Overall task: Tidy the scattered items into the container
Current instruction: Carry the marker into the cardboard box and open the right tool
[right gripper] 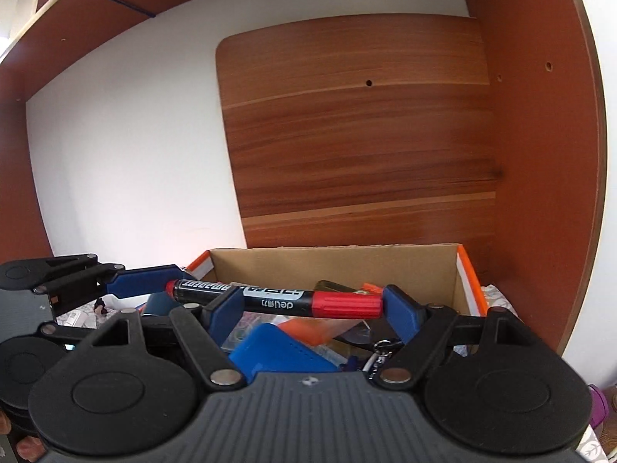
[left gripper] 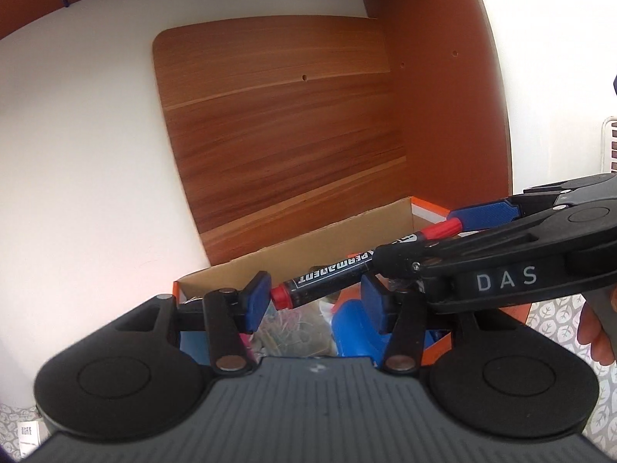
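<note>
Well, the box (right gripper: 335, 266) already has lots of things in it. The right gripper (right gripper: 314, 308) grips the marker (right gripper: 277, 298) just above the box's near edge. The left gripper (left gripper: 316, 301) touches its other end; whether it grips, I cannot tell. The marker is not in yet.

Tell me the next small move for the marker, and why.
Probably open the right claw to release the marker. The marker lies lengthwise across that claw, above the open cardboard box, which already holds other items. The left claw stands open with one pad by the marker's tail, so it does not seem to be gripping it.
</note>
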The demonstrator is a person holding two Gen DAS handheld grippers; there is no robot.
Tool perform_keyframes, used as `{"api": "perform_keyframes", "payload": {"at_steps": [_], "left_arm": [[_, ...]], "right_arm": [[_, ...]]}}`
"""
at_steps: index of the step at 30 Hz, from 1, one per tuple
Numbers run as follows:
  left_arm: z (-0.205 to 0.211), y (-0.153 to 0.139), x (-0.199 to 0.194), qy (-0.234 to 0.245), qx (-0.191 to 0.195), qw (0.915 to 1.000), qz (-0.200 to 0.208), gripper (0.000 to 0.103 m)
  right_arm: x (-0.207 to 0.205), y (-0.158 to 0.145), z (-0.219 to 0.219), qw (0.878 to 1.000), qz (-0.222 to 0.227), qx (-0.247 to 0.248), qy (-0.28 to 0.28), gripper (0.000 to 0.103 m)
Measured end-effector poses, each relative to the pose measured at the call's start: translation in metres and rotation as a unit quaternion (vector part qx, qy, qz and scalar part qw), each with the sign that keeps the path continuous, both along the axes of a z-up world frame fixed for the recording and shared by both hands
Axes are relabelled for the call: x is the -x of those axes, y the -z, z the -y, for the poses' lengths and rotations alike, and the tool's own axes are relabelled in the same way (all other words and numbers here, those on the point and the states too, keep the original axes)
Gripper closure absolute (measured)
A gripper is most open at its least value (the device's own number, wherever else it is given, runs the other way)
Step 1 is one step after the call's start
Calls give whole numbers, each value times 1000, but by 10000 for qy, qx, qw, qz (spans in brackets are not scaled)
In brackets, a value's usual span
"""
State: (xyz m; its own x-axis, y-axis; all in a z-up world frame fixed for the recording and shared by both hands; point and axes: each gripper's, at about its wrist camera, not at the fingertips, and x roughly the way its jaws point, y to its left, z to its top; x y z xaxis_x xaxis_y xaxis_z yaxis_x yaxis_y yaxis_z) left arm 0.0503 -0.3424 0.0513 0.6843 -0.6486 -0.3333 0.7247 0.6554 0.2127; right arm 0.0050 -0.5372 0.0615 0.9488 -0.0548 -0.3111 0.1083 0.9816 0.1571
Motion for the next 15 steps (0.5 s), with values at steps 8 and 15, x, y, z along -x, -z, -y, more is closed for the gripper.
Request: {"api": "perform_keyframes", "payload": {"at_steps": [8, 15], "left_arm": [[13, 10, -13, -20, -92, 9998, -158, 52], [13, 17, -21, -37, -114, 9995, -288, 52]], "right_arm": [[-11, 11, 22, 9998, -137, -81, 86, 23], [-23, 20, 25, 9996, -240, -118, 67, 23]]}}
